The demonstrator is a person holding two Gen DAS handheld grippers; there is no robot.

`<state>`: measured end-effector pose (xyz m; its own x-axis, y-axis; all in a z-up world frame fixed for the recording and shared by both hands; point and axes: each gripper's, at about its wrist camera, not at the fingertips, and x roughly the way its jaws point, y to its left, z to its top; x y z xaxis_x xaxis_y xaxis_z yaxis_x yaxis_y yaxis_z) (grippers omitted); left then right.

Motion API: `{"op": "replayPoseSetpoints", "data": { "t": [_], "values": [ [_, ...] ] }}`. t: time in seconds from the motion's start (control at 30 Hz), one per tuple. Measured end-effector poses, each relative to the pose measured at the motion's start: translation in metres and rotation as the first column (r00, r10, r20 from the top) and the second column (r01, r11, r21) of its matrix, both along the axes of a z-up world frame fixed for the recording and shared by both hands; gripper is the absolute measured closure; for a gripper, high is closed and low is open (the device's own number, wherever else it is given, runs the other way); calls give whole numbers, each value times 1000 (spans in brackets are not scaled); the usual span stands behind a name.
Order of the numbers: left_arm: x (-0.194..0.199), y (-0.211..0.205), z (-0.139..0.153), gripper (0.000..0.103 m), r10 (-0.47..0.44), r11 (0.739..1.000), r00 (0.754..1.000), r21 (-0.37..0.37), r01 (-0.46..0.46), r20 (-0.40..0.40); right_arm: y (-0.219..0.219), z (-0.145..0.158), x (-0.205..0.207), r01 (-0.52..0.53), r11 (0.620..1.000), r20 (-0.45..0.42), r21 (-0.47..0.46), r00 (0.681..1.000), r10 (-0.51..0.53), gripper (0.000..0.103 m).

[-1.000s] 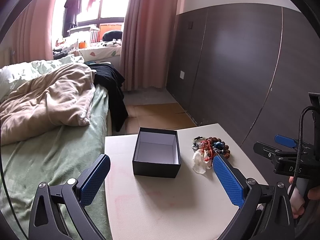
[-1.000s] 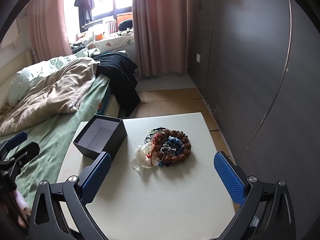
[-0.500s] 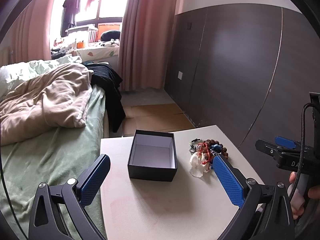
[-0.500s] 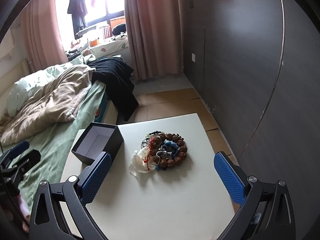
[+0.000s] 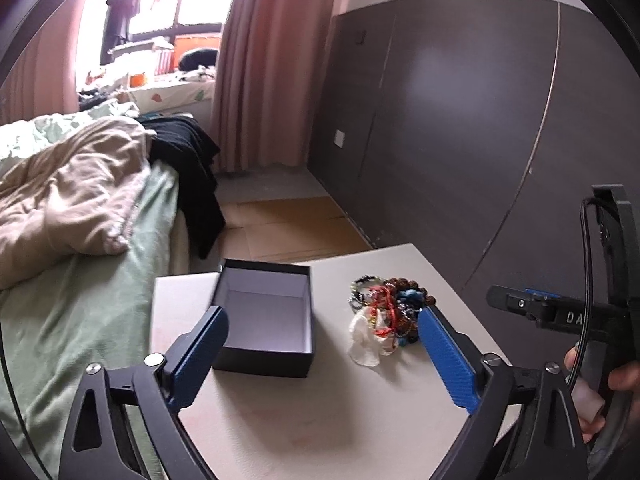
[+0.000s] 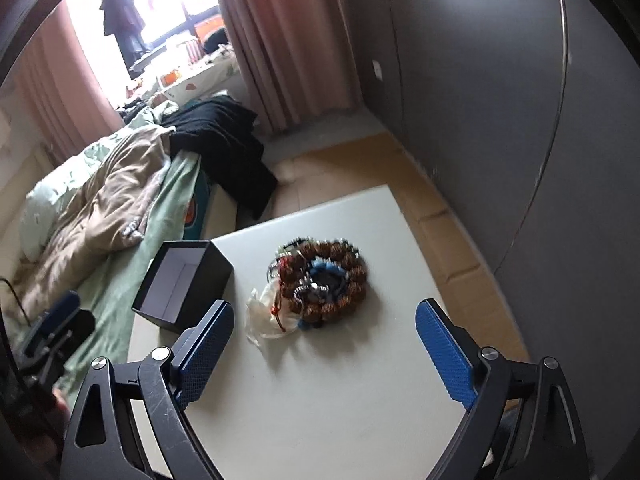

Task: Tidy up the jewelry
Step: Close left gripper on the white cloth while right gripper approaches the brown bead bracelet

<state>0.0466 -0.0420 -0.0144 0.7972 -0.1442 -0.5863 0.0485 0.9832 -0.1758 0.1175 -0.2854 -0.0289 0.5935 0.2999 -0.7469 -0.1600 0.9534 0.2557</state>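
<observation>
A pile of jewelry lies on the white table: a brown bead bracelet around blue and silver pieces, red cord, and a small clear bag. It also shows in the left wrist view. An open black box with a white inside stands left of the pile, also in the right wrist view. My left gripper is open and empty, above the table near the box. My right gripper is open and empty, above the table just short of the pile.
A bed with a green sheet, beige duvet and black clothes runs along the table's left side. A dark panelled wall stands to the right. Cardboard sheets lie on the floor beyond the table. The right gripper shows at the left view's right edge.
Both grippers have moved forward and lower toward the table; the box and jewelry pile look larger. The right view has tilted. Nothing on the table has moved.
</observation>
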Motion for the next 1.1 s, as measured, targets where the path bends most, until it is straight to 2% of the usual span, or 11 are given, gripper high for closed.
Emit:
{"op": "replayPoseSetpoints", "data": {
  "t": [0.13,0.43,0.57,0.63,0.8,0.9,1.07,1.1],
  "values": [
    [16,-13,-15,26,-46,999,997,-29,45,-57,-17,-10,14,48,997,-54,66,998,-44,14],
    [42,-42,-43,40,-106,994,986,-22,105,-124,-27,-32,42,128,979,-168,159,981,-101,22],
    [54,-49,-56,45,-126,992,979,-26,123,-159,-26,-35,49,134,976,-185,174,978,-101,23],
    [63,-50,-66,53,-132,991,974,-47,126,-186,-26,-37,53,135,973,-195,189,976,-98,23],
    [80,-55,-85,59,-134,990,962,-83,118,-238,-31,-42,57,161,965,-224,207,968,-114,23],
    [87,-62,-93,68,-135,991,958,-53,126,-254,-32,-44,59,168,963,-235,212,965,-116,23],
    [94,-66,-108,72,-135,991,944,-45,127,-300,-30,-49,61,153,966,-252,210,963,-98,23],
    [94,-66,-110,86,-138,990,943,-49,130,-302,-29,-50,62,147,966,-256,213,962,-90,23]
  ]
}}
